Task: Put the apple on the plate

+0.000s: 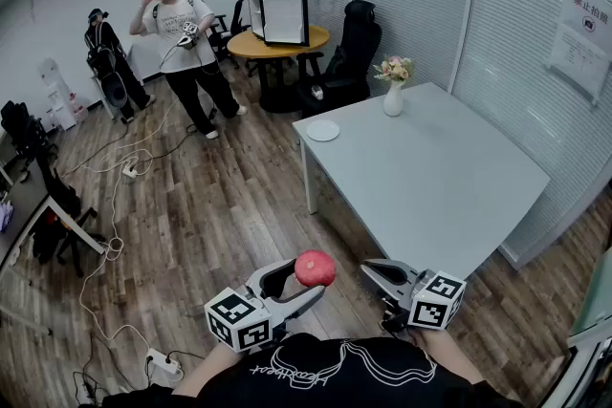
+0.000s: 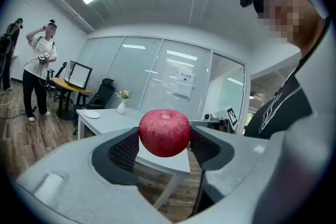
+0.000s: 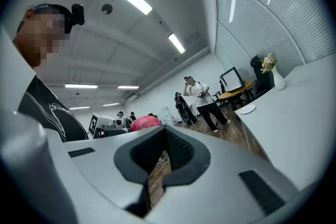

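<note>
**Left gripper (image 1: 308, 280) pinching the apple (image 1: 315, 268); plate (image 1: 322, 130) bare**

Two grippers sit at the bottom of the head view, with the person's black shirt (image 1: 335, 373) just below them. Each carries one marker cube, so I count two: left cube (image 1: 239, 318) and right cube (image 1: 438, 298).

Left fingers (image 2: 123, 152): clamped on the apple, one pad on each side. The left gripper view shows both pads pressing on it. One apple only, red, dimple on top. It hangs in the air over the wood floor (image 1: 210, 205), off to the left of the grey bench (image 1: 430, 177) near its closest corner, not touching it.

Right gripper (image 1: 368, 266): fingers pressed together at the tips, nothing between them. It sits just right of the apple, close to that same near corner.

On the bench I count two things:
- One white plate at the far-left corner, nothing on it.
- One white vase with flowers (image 1: 393, 98) near the far edge, close to the plate but apart from it.

Plate and apple are well apart, with most of the bench's length between them.

Background, head view:
- Two people stand on the floor at the far left, one in a white shirt (image 1: 182, 24) and one in dark clothes (image 1: 103, 43).
- One power strip (image 1: 163, 363) lies on the floor at lower left.
- White cables (image 1: 115, 205) trail across the boards above it. I can't count the separate runs.
</note>
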A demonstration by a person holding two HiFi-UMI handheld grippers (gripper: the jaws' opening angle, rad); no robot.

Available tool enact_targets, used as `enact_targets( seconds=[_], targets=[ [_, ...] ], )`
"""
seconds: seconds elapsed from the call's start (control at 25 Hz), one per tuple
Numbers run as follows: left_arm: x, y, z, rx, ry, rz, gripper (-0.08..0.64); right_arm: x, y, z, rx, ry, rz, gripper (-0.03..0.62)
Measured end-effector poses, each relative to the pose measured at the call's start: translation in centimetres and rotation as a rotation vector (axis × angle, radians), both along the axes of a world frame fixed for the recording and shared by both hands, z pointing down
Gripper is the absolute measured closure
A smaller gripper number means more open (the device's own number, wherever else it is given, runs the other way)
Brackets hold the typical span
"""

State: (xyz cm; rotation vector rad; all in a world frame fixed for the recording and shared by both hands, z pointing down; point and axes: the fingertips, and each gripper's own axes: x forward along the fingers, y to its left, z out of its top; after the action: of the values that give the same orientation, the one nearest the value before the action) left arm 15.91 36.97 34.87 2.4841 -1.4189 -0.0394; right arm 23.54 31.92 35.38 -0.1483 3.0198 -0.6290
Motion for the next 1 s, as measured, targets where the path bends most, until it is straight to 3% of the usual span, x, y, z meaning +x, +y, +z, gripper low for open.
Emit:
enact_targets(
  seconds=[0.32,0.64,1.0],
  targets=[
    [-0.5,-1.7,0.7,-0.005,0.021,0.008,0.247,-0.6,-0.9,0.6,0.004,0.014,0.004,0.583],
    [-0.1,-3.2,1.2,-0.015,-0.018,0.028,0.247,0.2,-3.0,1.1,-0.049,-0.038,0.043,0.583],
    [-2.6,-5.5,4.6,-0.052,0.042,0.005,0.247,-1.5,-5.4,5.2,-0.1,0.027,0.05,0.583]
  ],
)
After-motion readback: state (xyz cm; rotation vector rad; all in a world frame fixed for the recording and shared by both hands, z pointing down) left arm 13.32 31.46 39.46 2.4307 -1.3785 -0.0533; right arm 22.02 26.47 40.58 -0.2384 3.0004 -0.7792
